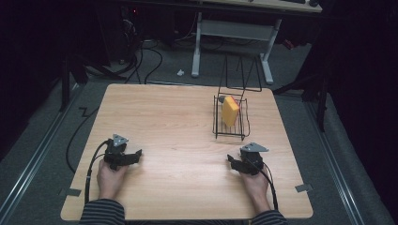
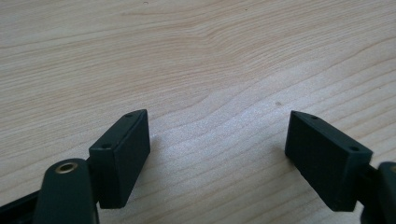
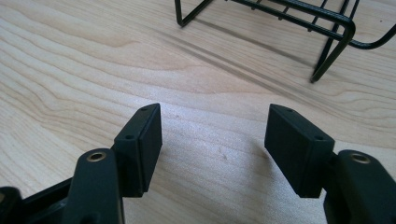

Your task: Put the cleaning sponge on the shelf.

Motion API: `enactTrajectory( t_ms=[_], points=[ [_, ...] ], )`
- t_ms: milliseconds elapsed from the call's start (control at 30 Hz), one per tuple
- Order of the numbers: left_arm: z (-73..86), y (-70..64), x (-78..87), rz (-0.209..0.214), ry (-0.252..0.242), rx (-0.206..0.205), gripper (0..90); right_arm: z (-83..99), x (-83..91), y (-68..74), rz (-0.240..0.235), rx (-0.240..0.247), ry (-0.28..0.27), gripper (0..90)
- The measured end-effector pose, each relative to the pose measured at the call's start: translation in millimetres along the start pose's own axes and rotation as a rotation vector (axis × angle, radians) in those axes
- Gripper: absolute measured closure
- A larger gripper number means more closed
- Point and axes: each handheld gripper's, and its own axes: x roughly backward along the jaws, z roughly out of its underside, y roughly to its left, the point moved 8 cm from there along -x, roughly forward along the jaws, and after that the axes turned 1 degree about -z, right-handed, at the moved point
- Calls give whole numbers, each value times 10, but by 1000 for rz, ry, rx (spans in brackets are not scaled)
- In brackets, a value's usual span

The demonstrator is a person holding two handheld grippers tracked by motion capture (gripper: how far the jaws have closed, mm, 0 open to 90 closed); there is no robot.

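A black wire rack (image 1: 230, 123) stands on the right half of the wooden table (image 1: 178, 131), with a yellow sponge (image 1: 230, 110) upright in it. My left gripper (image 1: 136, 155) rests near the front left, held by a hand, open with bare wood between its jaws; in the left gripper view its fingertips (image 2: 122, 154) stand wide apart. My right gripper (image 1: 232, 161) sits at the front right, just in front of the rack, also open and holding nothing. The rack's feet and lower wires (image 3: 327, 28) show beyond it in the right gripper view.
A white-legged desk (image 1: 234, 33) and cables (image 1: 150, 56) lie on the floor beyond the table's far edge. A tall wire handle (image 1: 241, 75) rises behind the rack. Striped sleeves (image 1: 103, 213) enter at the bottom.
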Motion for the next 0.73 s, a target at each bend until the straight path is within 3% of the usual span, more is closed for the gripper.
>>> enactTrajectory(
  t_ms=[100,733],
  points=[
    [0,0,0,0,0,0,226,13,-29,0,-9,-6,33,349],
    [0,0,0,0,0,0,226,8,-38,6,-8,-3,32,343]
  ],
)
